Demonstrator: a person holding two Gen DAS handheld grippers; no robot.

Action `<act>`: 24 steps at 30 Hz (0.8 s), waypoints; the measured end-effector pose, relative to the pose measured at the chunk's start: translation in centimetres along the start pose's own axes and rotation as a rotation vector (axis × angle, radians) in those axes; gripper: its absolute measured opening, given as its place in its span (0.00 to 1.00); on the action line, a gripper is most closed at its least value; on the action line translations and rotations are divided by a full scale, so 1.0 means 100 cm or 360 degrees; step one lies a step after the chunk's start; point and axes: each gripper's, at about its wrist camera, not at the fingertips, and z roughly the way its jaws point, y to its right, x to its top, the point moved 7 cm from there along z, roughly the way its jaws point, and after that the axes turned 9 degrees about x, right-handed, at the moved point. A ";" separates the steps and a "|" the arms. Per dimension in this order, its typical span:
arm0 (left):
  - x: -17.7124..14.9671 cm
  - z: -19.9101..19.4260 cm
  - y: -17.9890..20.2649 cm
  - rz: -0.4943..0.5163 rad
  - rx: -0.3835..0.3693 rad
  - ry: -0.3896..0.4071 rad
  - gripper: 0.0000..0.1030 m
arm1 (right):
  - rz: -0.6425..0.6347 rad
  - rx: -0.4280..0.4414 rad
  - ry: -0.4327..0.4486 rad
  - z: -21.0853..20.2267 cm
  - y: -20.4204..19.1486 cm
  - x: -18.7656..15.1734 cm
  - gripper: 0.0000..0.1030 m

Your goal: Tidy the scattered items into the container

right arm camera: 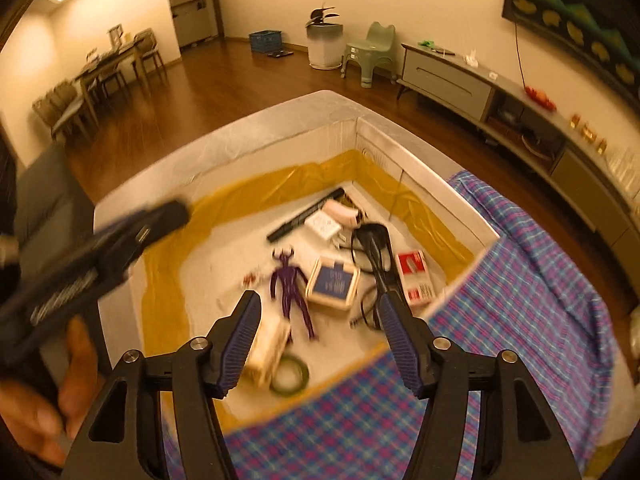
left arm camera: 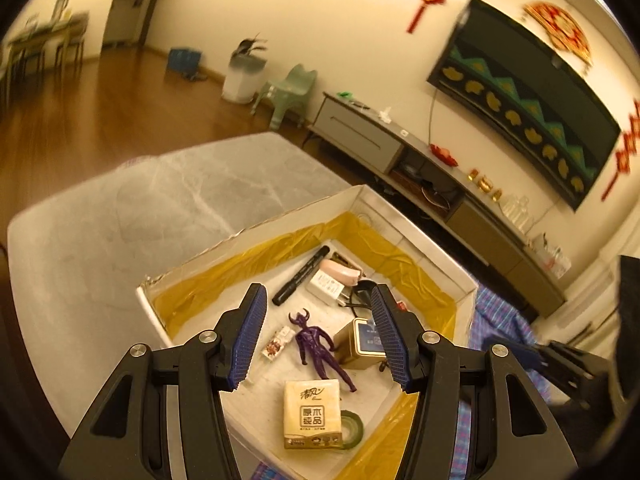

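Both tongs, left tongs (left arm camera: 318, 336) and right tongs (right arm camera: 320, 336), hang spread and empty over the box (left arm camera: 256, 226), where the tissue pack (left arm camera: 312, 414) and purple figure (left arm camera: 320, 344) lie gathered

Glossy plastic figure (left arm camera: 318, 344); paper tissue pack (left arm camera: 312, 414); checked cloth (right arm camera: 520, 300).

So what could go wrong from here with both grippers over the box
1. The two grippers are close: the left gripper hangs over the box with the right gripper beside it, so they might bump.
2. The box is crowded; a dropped item could land on the purple figure or tissue pack and bounce.
3. The black cable loops loosely near the right fingers and might snag.
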 end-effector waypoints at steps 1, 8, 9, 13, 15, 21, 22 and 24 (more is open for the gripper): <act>0.000 -0.002 0.002 0.0019 0.0003 0.0011 0.56 | -0.0020 -0.0009 -0.0008 -0.006 -0.004 -0.006 0.65; -0.016 -0.024 0.008 0.0174 -0.0020 0.0061 0.56 | -0.0088 -0.0088 -0.0092 -0.026 -0.013 -0.051 0.73; -0.020 -0.025 0.007 0.0187 -0.0036 0.0032 0.56 | -0.0103 -0.0102 -0.0110 -0.025 -0.014 -0.057 0.73; -0.031 -0.034 0.003 0.0213 -0.0096 -0.0060 0.56 | -0.0181 -0.0159 -0.0165 -0.024 -0.024 -0.078 0.73; -0.034 -0.042 0.002 0.0253 -0.0098 -0.0050 0.56 | -0.0212 -0.0163 -0.0182 -0.022 -0.031 -0.085 0.73; -0.044 -0.062 0.005 0.0351 -0.0135 -0.0052 0.56 | -0.0281 -0.0211 -0.0195 -0.016 -0.048 -0.088 0.76; -0.045 -0.064 0.004 0.0351 -0.0137 -0.0052 0.56 | -0.0299 -0.0228 -0.0193 -0.015 -0.051 -0.087 0.76; -0.044 -0.069 0.001 0.0345 -0.0137 -0.0045 0.56 | -0.0303 -0.0235 -0.0189 -0.013 -0.056 -0.086 0.76</act>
